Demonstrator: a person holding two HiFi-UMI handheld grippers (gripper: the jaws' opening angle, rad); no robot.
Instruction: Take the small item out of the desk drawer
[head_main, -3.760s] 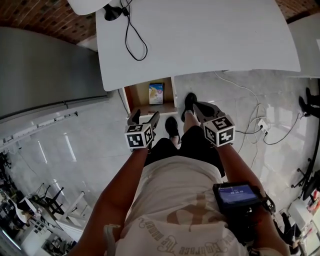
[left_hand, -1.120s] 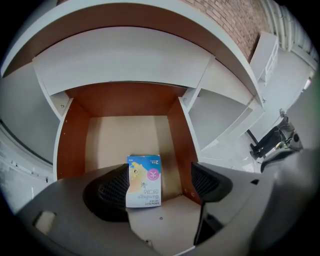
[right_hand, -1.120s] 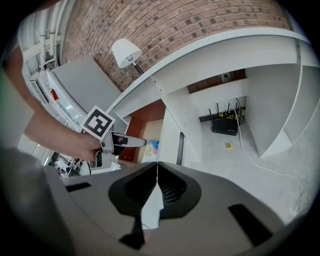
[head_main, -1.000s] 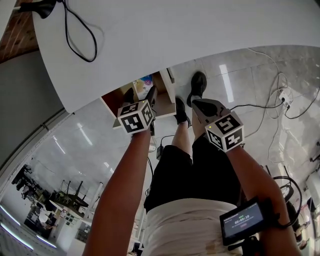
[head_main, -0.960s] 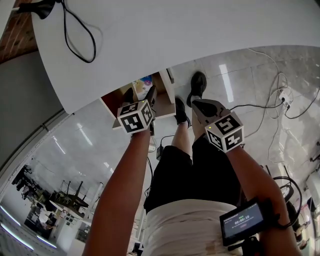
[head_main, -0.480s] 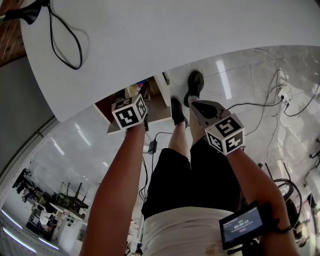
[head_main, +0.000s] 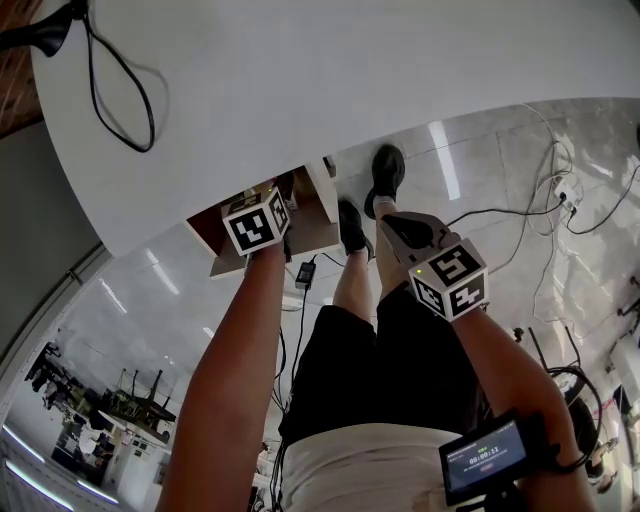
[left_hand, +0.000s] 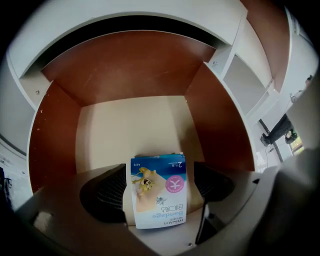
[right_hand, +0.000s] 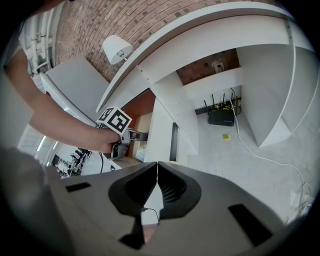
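One drawer (left_hand: 130, 75), one bandage box (left_hand: 157, 195), two tools (left_hand: 161, 185) (right_hand: 157, 172), one desk (head_main: 350, 70), two shoes (head_main: 383, 175) (head_main: 350, 225)

Head view was no help: the desk (head_main: 330, 90) hid most of the drawer (head_main: 310, 228), and the box (left_hand: 159, 190) entirely.

Blue-and-white box (left_hand: 157, 190) with pink circle and yellow cartoon, red-brown drawer (left_hand: 125, 70) walls, cream floor, white desk (head_main: 350, 70)

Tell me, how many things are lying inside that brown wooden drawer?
1: a small blue-and-white bandage box, on the drawer's pale floor near its front, between the left gripper's open jaws. The gripper hides the front corners.
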